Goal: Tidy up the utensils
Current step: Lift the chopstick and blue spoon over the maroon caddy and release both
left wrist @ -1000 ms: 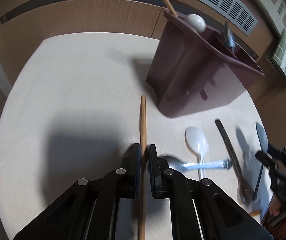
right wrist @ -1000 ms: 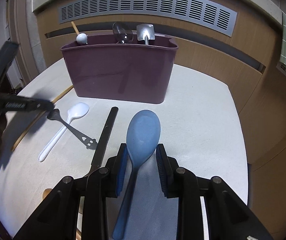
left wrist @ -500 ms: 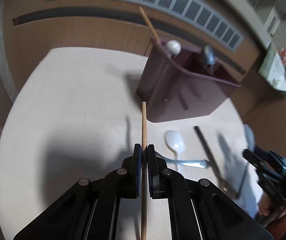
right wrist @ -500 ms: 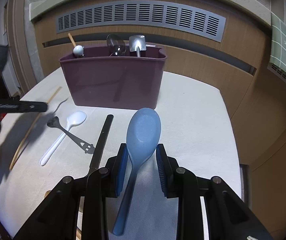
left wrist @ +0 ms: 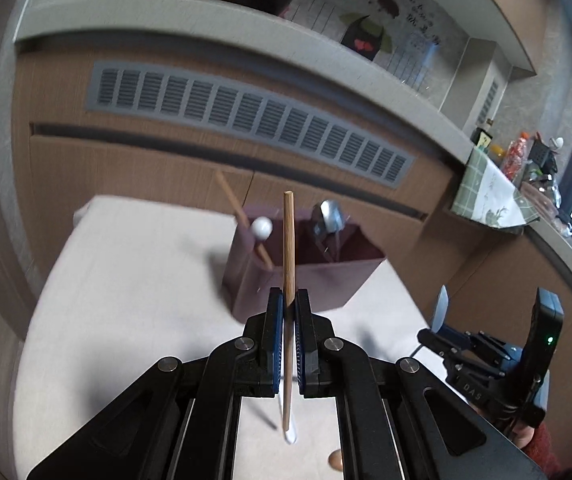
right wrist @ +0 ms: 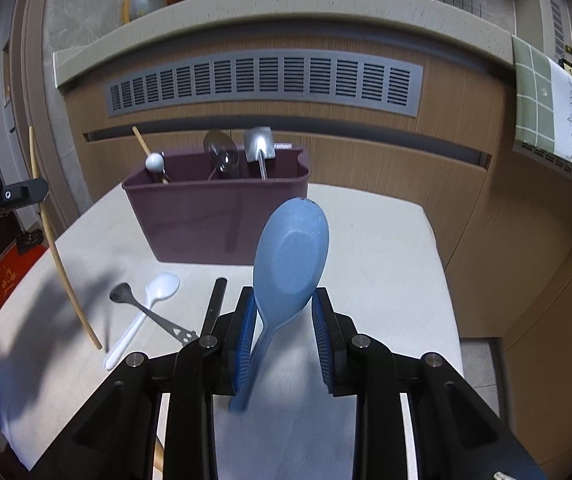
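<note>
Left gripper [left wrist: 289, 308]: jaws clenched on a thin round wooden chopstick [left wrist: 288, 264], which is held clear of the tabletop and runs almost straight toward 12 o'clock in the left wrist view, its tip overlapping the container behind. In the right wrist view the same chopstick [right wrist: 61, 268] is seen at 9 o'clock, slanted, its lower end above the tabletop.

Right gripper [right wrist: 283, 304]: jaws have just been closing, with the handle of a pale blue plastic rice paddle [right wrist: 290, 256] between them. The handle is seen lying against the left blue pad [right wrist: 243, 340]; contact on the right pad cannot be told. The paddle blade stands up toward 12 o'clock, off the surface.

Beyond the jaws, at 12 o'clock in both views, a maroon rectangular plastic utensil caddy [right wrist: 221, 216] is seen standing on the off-white cloth-covered table [right wrist: 386, 264]. A second wooden chopstick [right wrist: 141, 144] and a white ball-ended utensil [right wrist: 154, 161] are lodged in its left compartment; a clear plastic spoon [right wrist: 221, 152] and a small metal shovel-shaped spoon [right wrist: 259, 146] in the section to the right.

On the table at 9 to 10 o'clock of the right gripper, a white plastic spoon [right wrist: 145, 312] is crossed by a dark metal spoon with a cut-out face handle [right wrist: 153, 314]. A flat black stick-like utensil [right wrist: 213, 304] lies just beside the left jaw.
</note>
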`<action>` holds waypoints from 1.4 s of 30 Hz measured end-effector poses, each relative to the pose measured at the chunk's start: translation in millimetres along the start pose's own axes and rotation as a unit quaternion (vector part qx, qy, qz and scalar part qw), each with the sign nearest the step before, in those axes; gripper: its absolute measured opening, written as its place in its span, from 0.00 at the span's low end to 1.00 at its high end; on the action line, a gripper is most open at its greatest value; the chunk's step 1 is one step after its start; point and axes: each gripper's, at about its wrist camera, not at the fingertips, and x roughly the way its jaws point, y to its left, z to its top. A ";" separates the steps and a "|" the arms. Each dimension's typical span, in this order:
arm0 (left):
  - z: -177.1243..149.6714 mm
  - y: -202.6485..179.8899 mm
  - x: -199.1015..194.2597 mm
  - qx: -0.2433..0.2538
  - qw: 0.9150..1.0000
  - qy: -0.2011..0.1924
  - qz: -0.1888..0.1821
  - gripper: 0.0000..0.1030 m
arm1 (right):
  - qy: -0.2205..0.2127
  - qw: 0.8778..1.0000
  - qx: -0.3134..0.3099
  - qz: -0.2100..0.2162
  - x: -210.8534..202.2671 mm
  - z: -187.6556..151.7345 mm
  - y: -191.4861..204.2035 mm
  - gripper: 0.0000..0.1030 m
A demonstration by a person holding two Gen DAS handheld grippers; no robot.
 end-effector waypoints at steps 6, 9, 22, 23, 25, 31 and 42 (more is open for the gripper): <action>60.9 -38.8 -40.7 0.054 0.993 -0.100 -0.010 0.05 | -0.050 0.999 -0.005 -0.003 -24.8 47.8 -6.6 0.22; 96.2 -62.9 -66.8 0.087 0.980 -0.181 -0.009 0.05 | -0.129 0.991 -0.017 -0.011 -61.4 99.7 -8.3 0.22; 122.8 -45.2 0.4 0.038 0.982 -0.186 -0.003 0.05 | -0.175 0.984 -0.033 -0.002 -39.4 169.2 5.9 0.22; 122.5 -42.9 8.8 0.036 0.983 -0.180 -0.003 0.05 | -0.169 0.985 -0.034 -0.001 -32.2 168.1 5.8 0.22; 121.9 -37.9 26.1 0.034 0.985 -0.168 0.000 0.05 | -0.154 0.987 -0.039 -0.003 -9.4 168.0 7.1 0.22; 111.6 -19.6 66.0 0.014 0.991 -0.130 -0.001 0.05 | -0.092 0.995 -0.032 0.013 49.7 162.1 4.1 0.22; 74.0 4.9 121.3 -0.019 0.999 -0.032 -0.036 0.22 | 0.023 0.999 -0.020 0.038 109.5 133.3 3.5 0.24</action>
